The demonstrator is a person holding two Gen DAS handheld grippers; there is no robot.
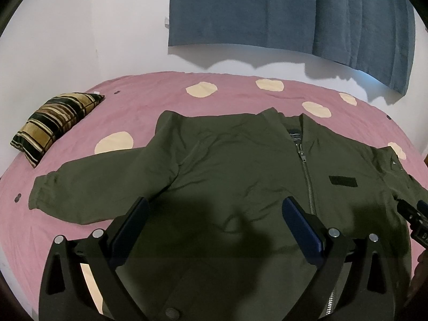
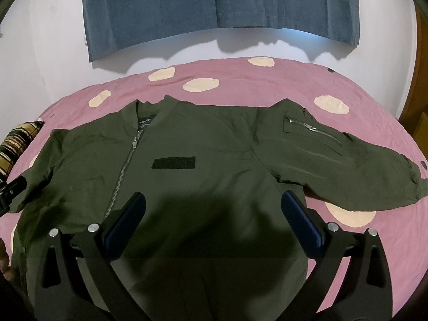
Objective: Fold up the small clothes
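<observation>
An olive green zip jacket (image 1: 240, 165) lies flat, front up, on the pink bed, zipper closed and both sleeves spread out to the sides. It also shows in the right wrist view (image 2: 208, 155), with a zip pocket on its right-hand sleeve (image 2: 315, 131). My left gripper (image 1: 215, 206) is open and empty, hovering over the jacket's left half near the hem. My right gripper (image 2: 214, 200) is open and empty over the jacket's right half. The right gripper's tip shows at the left wrist view's right edge (image 1: 417, 214).
The bed has a pink sheet with cream dots (image 1: 115, 140). A striped black-and-gold cushion (image 1: 53, 125) lies at the bed's far left. A blue cloth (image 1: 281, 10) hangs on the white wall behind. A wooden door edge (image 2: 417, 112) is at the right.
</observation>
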